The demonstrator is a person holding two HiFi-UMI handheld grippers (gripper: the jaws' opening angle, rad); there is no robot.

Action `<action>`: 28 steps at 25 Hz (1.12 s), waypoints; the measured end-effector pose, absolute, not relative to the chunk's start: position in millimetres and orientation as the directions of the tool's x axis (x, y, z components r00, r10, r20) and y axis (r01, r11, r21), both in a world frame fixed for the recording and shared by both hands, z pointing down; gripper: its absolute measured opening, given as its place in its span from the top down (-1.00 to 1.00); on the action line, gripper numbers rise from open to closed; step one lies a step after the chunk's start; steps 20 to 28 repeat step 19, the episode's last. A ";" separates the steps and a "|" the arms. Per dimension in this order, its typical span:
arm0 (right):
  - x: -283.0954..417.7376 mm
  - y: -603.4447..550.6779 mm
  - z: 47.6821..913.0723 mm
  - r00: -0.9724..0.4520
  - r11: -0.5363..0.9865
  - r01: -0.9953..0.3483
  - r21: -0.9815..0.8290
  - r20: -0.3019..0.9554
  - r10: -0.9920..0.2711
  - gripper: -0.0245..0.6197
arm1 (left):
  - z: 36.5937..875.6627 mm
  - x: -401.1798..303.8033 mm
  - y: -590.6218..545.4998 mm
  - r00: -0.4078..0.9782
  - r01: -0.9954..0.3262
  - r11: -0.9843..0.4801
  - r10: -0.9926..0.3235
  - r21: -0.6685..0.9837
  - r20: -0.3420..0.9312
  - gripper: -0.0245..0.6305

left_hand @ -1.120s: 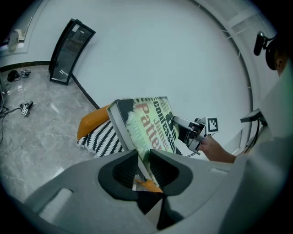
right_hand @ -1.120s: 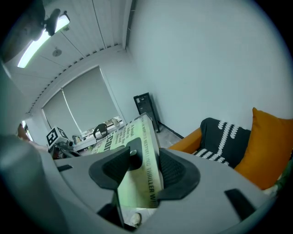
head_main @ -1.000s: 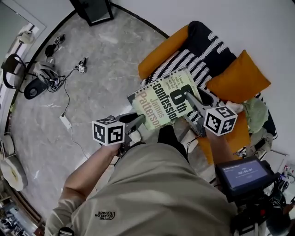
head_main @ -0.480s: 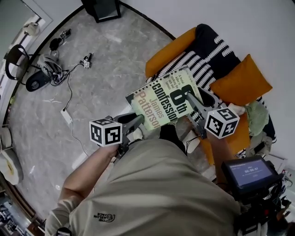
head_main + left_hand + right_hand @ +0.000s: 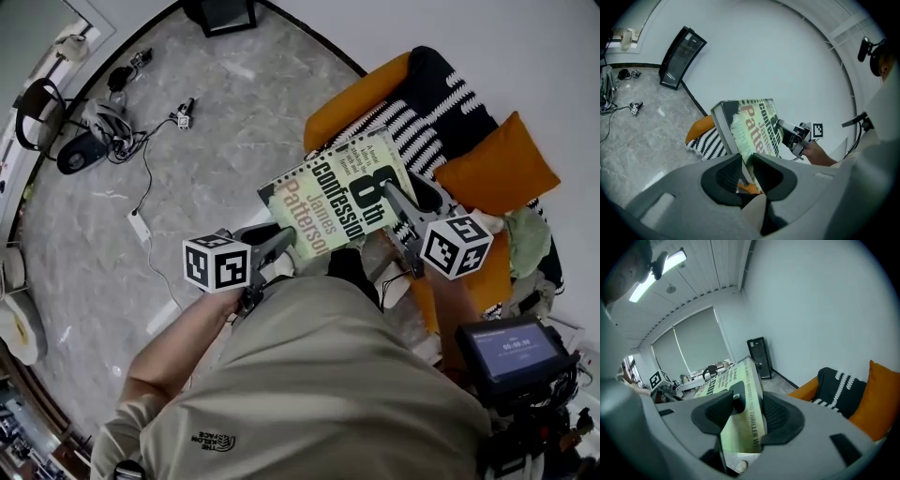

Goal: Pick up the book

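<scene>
Book point(image 5: 339, 194) hangs tilted in the air, cover up, above an orange sofa point(image 5: 352, 98) with a striped blanket point(image 5: 412, 122). Left tongs point(image 5: 278, 247) pinch its near corner; right tongs point(image 5: 394, 197) pinch its spine side.

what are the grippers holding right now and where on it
The book, held by both: the left gripper pinches its near corner, and the right gripper clamps the opposite edge across its thickness.
</scene>
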State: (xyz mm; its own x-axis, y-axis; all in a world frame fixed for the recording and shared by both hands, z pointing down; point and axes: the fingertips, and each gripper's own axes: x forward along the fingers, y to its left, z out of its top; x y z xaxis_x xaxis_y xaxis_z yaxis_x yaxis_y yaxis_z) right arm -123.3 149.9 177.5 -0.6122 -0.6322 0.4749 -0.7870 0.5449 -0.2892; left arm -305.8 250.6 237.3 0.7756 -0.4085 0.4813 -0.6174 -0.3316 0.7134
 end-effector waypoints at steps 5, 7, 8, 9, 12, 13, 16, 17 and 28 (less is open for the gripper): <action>-122.6 150.1 179.1 -0.609 0.540 -0.790 -0.291 0.477 -0.634 0.30 | 238.7 -305.7 250.0 0.777 -0.618 -0.332 -0.400 0.713 0.487 0.68; -122.4 149.7 178.9 -0.608 0.539 -0.791 -0.289 0.477 -0.635 0.30 | 238.9 -305.4 249.5 0.777 -0.618 -0.332 -0.397 0.713 0.489 0.68; -122.4 149.5 178.7 -0.607 0.539 -0.791 -0.289 0.476 -0.636 0.30 | 238.9 -305.3 249.4 0.777 -0.618 -0.331 -0.395 0.713 0.490 0.68; -122.3 149.4 178.5 -0.607 0.539 -0.791 -0.288 0.476 -0.636 0.30 | 238.9 -305.2 249.3 0.778 -0.617 -0.331 -0.393 0.713 0.491 0.68; -121.7 149.7 178.5 -0.604 0.536 -0.794 -0.288 0.478 -0.638 0.30 | 238.8 -304.7 249.2 0.780 -0.615 -0.333 -0.386 0.715 0.492 0.68; -121.7 149.6 178.5 -0.603 0.534 -0.794 -0.289 0.478 -0.638 0.30 | 238.7 -304.8 248.9 0.781 -0.615 -0.334 -0.383 0.714 0.493 0.68; -121.5 148.6 178.6 -0.602 0.531 -0.796 -0.291 0.480 -0.639 0.30 | 238.5 -304.8 247.7 0.782 -0.615 -0.334 -0.376 0.714 0.497 0.68; -121.3 148.2 178.7 -0.601 0.530 -0.796 -0.291 0.481 -0.639 0.30 | 238.3 -304.6 247.4 0.782 -0.615 -0.334 -0.375 0.715 0.498 0.68; -120.9 147.4 178.7 -0.600 0.529 -0.797 -0.291 0.482 -0.638 0.30 | 238.1 -304.4 246.6 0.782 -0.615 -0.333 -0.373 0.715 0.499 0.68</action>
